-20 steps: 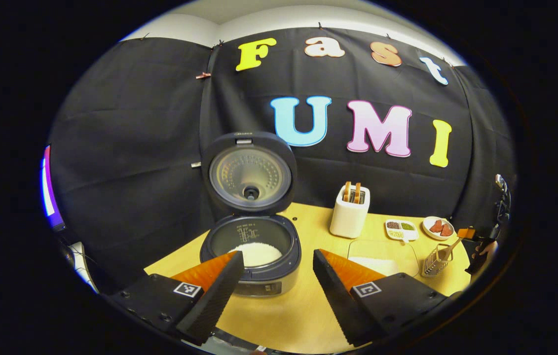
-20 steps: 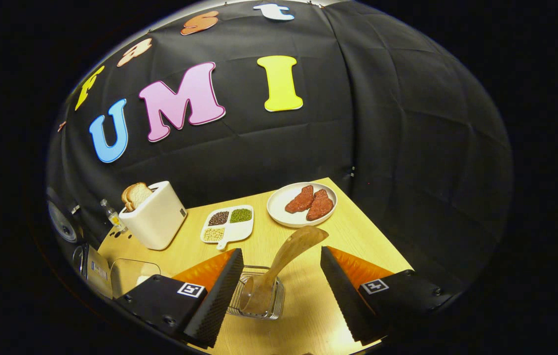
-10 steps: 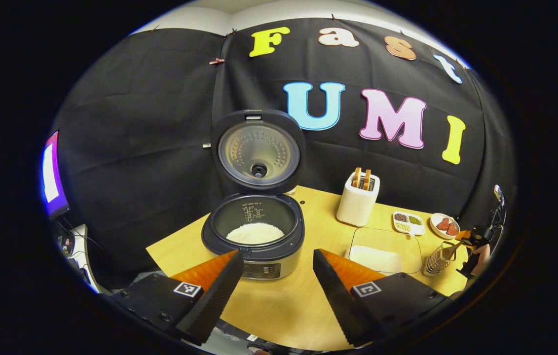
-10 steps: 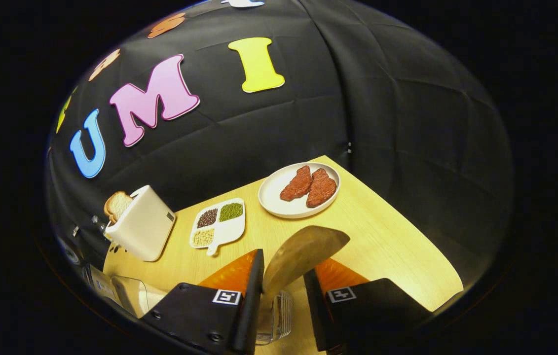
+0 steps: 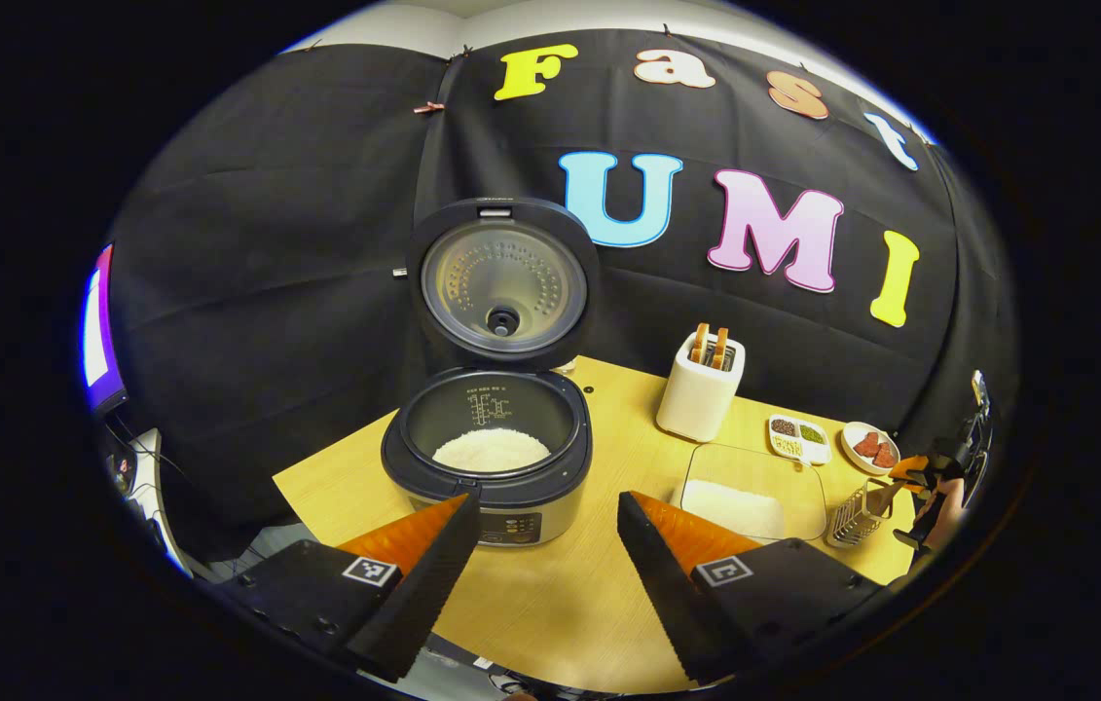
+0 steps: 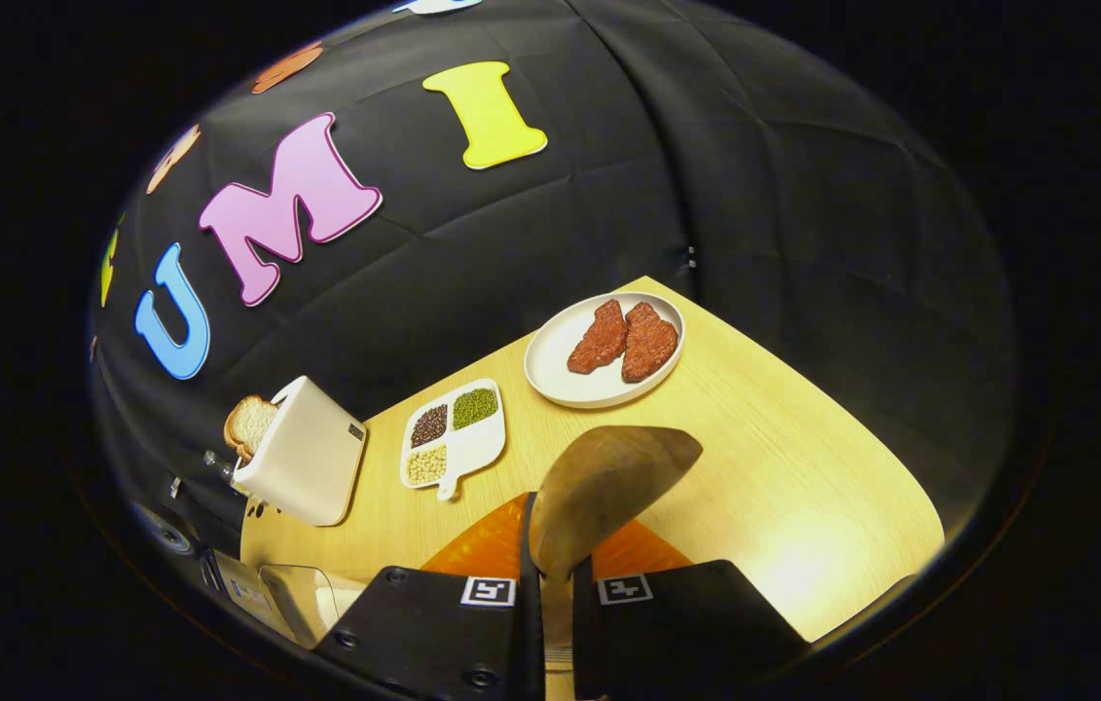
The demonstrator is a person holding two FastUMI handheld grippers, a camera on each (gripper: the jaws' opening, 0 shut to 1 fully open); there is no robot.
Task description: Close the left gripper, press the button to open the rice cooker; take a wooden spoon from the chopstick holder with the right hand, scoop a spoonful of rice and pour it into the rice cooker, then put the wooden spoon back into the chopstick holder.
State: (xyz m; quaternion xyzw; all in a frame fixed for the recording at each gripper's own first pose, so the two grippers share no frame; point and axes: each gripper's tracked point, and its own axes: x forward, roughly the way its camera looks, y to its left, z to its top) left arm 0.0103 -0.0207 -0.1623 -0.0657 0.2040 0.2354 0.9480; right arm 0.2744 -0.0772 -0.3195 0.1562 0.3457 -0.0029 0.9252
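Note:
The rice cooker (image 5: 487,477) stands with its lid (image 5: 501,282) raised and white rice (image 5: 492,450) in the pot. My left gripper (image 5: 545,521) hangs open in front of it, holding nothing. In the right gripper view, my right gripper (image 6: 555,584) is shut on the wooden spoon (image 6: 608,477), whose broad end juts out ahead of the fingers. In the left gripper view, the wire chopstick holder (image 5: 857,516) sits at the table's far right, with the right gripper (image 5: 930,477) over it. A clear container of rice (image 5: 754,487) lies between the cooker and the holder.
A white toaster (image 5: 701,389) with bread stands behind the rice container. A divided dish of beans (image 6: 453,438) and a plate of meat (image 6: 608,341) lie ahead of the right gripper. The table's right edge (image 6: 832,389) runs beyond the plate.
My right gripper dropped onto the spoon and shut on it. My left gripper drew back from the cooker, still open.

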